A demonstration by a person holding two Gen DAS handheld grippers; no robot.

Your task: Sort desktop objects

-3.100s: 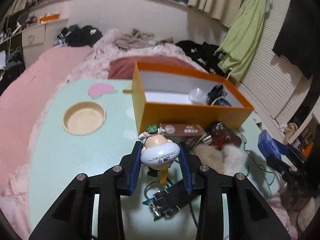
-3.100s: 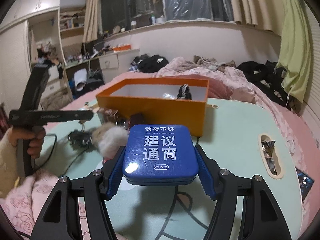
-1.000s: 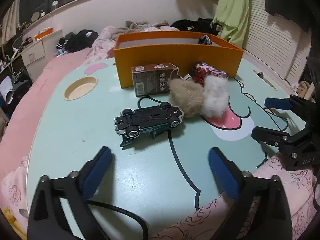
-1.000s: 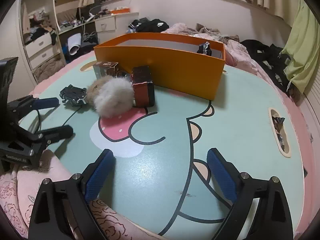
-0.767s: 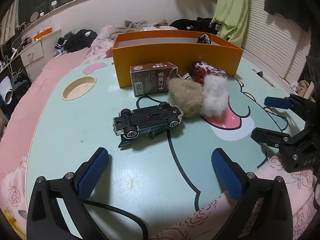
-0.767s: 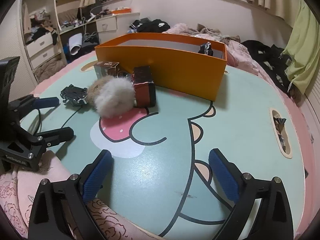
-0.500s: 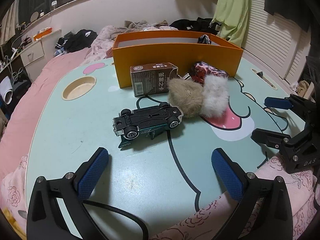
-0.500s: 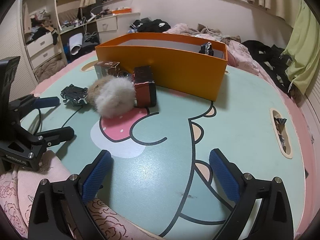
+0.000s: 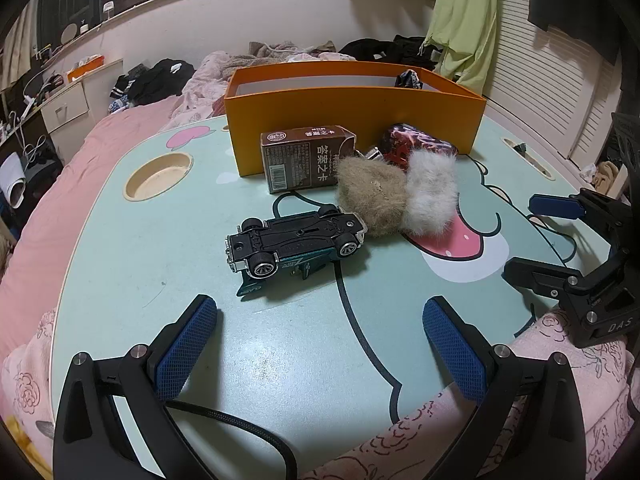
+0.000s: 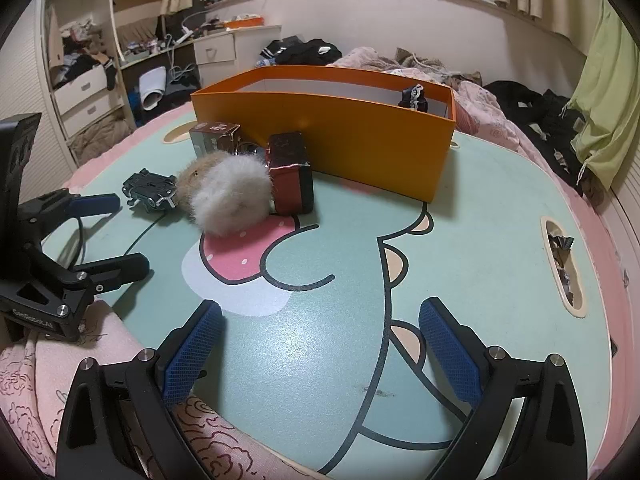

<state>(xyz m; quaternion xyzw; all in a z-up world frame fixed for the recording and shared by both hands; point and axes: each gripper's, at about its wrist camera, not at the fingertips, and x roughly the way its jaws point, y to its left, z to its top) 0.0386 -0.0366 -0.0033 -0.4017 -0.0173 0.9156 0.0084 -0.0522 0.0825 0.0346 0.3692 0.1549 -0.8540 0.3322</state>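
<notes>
An orange box [image 9: 352, 104] stands at the back of the mint-green table [image 9: 160, 240]; it also shows in the right wrist view [image 10: 360, 136]. In front of it lie a brown carton [image 9: 306, 158], a dark red box [image 9: 416, 146], a tan and white fur ball [image 9: 396, 196] and an upside-down toy car [image 9: 296, 242]. My left gripper [image 9: 320, 336] is open and empty at the near table edge, short of the car. My right gripper [image 10: 320, 340] is open and empty over the table's near right part. Each gripper shows in the other's view: the right [image 9: 560, 240], the left [image 10: 96, 232].
A round cup recess [image 9: 158, 176] lies at the table's left. An oval slot with scraps [image 10: 562, 264] lies at its right. A black cable [image 9: 240, 424] runs under my left gripper. A pink quilt [image 10: 60, 380] borders the near edge; a bed with clothes lies behind.
About three seconds ago my left gripper held a figurine and my right held a blue tin; both are now open, empty and pulled back. Over the last second nothing has moved.
</notes>
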